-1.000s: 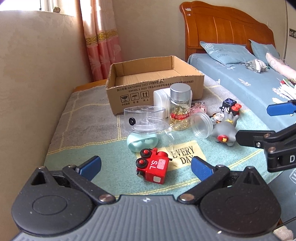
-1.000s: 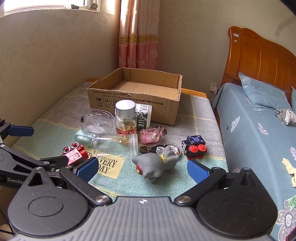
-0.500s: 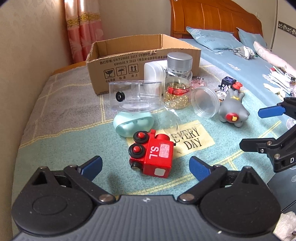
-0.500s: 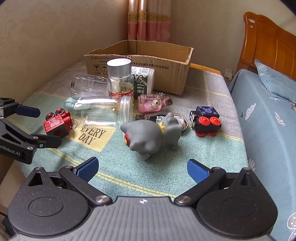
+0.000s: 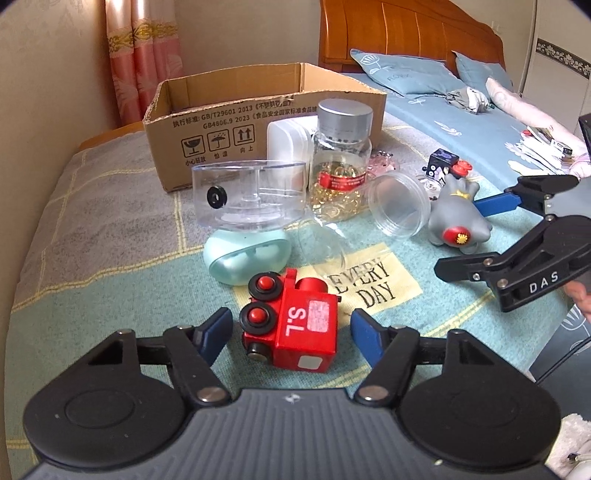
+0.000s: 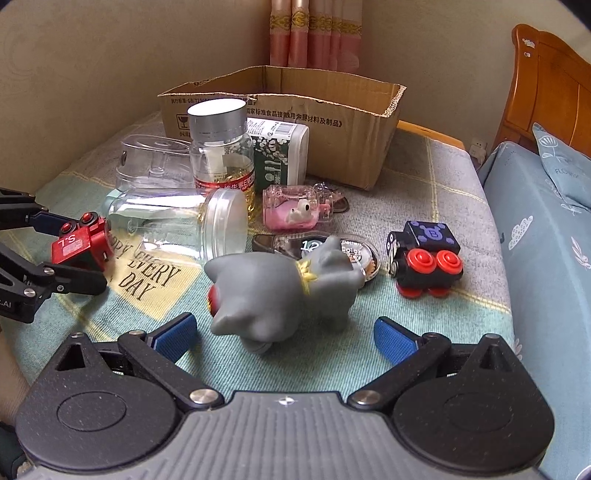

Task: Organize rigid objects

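My left gripper (image 5: 291, 332) is closing its jaws around the red wooden toy train (image 5: 291, 328) lying on the teal blanket (image 5: 110, 295), pads not yet touching, while my right gripper (image 6: 284, 334) stands apart around the grey rubber cat figure (image 6: 280, 295); next, I judge, both go into the cardboard box (image 5: 221, 122)

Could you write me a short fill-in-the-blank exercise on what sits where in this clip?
1. The toy train between the left gripper's closing jaws is coloured ____.
2. The clear jar beside the pill bottle lies on its ____.
3. The toy between the right gripper's open jaws is a grey ____.
4. The cardboard box stands ____ the pill bottle, toward the curtain.

Missing words: red; side; cat; behind
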Demonstrator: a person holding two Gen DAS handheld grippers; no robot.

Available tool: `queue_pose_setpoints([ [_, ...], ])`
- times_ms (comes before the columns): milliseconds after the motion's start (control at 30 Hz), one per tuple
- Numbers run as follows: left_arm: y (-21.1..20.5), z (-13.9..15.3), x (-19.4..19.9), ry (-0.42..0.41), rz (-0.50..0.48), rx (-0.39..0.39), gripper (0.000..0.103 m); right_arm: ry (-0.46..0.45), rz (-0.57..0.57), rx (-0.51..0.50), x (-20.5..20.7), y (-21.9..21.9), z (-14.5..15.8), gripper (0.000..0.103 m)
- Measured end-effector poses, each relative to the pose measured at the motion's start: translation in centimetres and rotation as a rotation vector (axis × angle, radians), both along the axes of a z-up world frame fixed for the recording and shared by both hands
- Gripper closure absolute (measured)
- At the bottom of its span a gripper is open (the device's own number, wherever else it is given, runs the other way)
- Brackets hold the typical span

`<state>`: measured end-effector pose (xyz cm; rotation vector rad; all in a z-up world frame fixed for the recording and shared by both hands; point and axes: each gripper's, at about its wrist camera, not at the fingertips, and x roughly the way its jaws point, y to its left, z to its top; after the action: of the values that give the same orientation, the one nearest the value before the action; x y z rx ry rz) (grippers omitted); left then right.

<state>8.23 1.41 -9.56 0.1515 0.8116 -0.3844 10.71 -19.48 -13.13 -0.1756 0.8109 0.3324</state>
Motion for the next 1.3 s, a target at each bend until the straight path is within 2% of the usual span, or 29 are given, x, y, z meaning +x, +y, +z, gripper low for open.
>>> queue_pose_setpoints([
  [133,-0.1,0.2,0.1,0.006,-0.018,0.002,0.043,-0.017,0.034,-0.025,0.6,0.4,0.2,0.001],
  [200,-0.2,0.3,0.1,0.009,-0.022,0.007,0.045,-0.024,0.053,-0.037,0.7,0.6,0.4,0.007],
  [267,-0.1,0.4,0.2,0.011,-0.021,0.007,0.051,-0.027,0.067,-0.038,0.7,0.7,0.7,0.019],
  [333,0.0,0.4,0.2,0.012,-0.022,0.006,0.054,-0.030,0.070,-0.051,0.7,0.8,0.9,0.023],
  [633,-0.1,1.7,-0.5,0.022,-0.039,0.019,0.055,-0.026,0.078,-0.048,-0.1,0.7,2.4,0.024],
  [900,0.1,6.5,-0.6,-0.023,-0.048,-0.009,0.055,-0.055,0.116,-0.003,-0.5,0.4,6.2,0.024],
  [1133,-0.3,12.1,4.2,-0.160,-0.026,0.016,0.055,-0.125,0.142,0.033,1.8,0.4,10.9,0.024],
  [1300,-0.8,13.6,9.9,-0.181,0.008,0.028,0.055,-0.149,0.128,0.047,4.7,0.7,13.2,0.024],
])
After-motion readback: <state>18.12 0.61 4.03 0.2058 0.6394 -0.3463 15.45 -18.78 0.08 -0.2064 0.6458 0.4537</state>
